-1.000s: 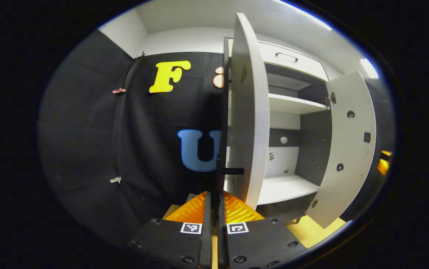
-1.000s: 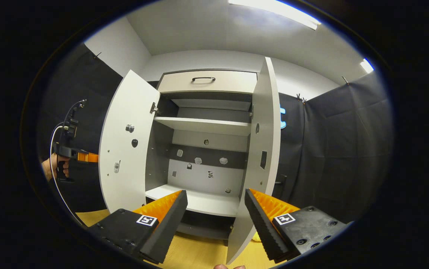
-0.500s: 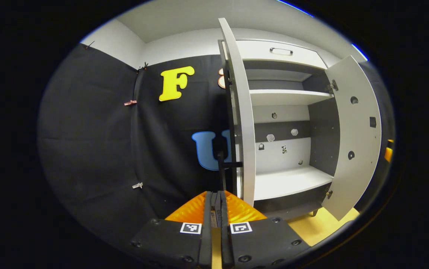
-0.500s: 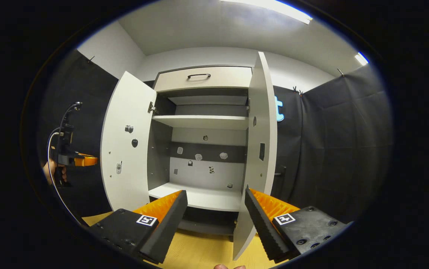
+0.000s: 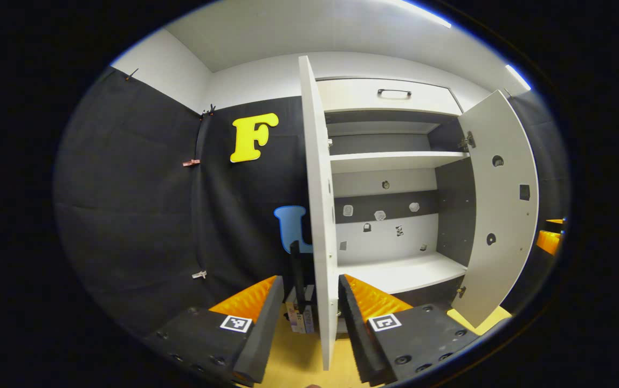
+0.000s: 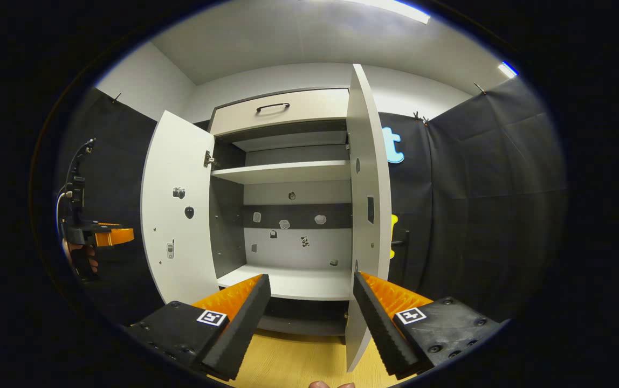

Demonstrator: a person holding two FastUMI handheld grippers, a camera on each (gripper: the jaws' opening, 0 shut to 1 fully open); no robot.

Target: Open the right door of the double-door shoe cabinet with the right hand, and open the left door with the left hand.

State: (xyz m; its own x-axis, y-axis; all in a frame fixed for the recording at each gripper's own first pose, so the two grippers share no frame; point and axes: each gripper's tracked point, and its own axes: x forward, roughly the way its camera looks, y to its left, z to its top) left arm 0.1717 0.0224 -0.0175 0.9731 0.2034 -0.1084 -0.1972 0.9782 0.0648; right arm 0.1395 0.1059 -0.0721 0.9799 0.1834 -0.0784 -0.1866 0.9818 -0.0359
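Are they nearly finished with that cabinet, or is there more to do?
It looks essentially done. Both doors stand wide open: the left door and the right door, with the shelves inside in plain sight. The left gripper is open, its fingers either side of the left door's edge but not pressing on it. The right gripper is open and holds nothing. Nothing seems left to open.

Left door's handle [image 5: 296, 264]: mostly hidden behind the door's edge, just ahead of the left claw [image 5: 304, 302].
Small marks on the cabinet's back panel [image 6: 288, 223]: too small to tell, well beyond the right claw [image 6: 312, 302].
Hand [image 6: 80, 261] holding the far claw: partly cut off at the edge.
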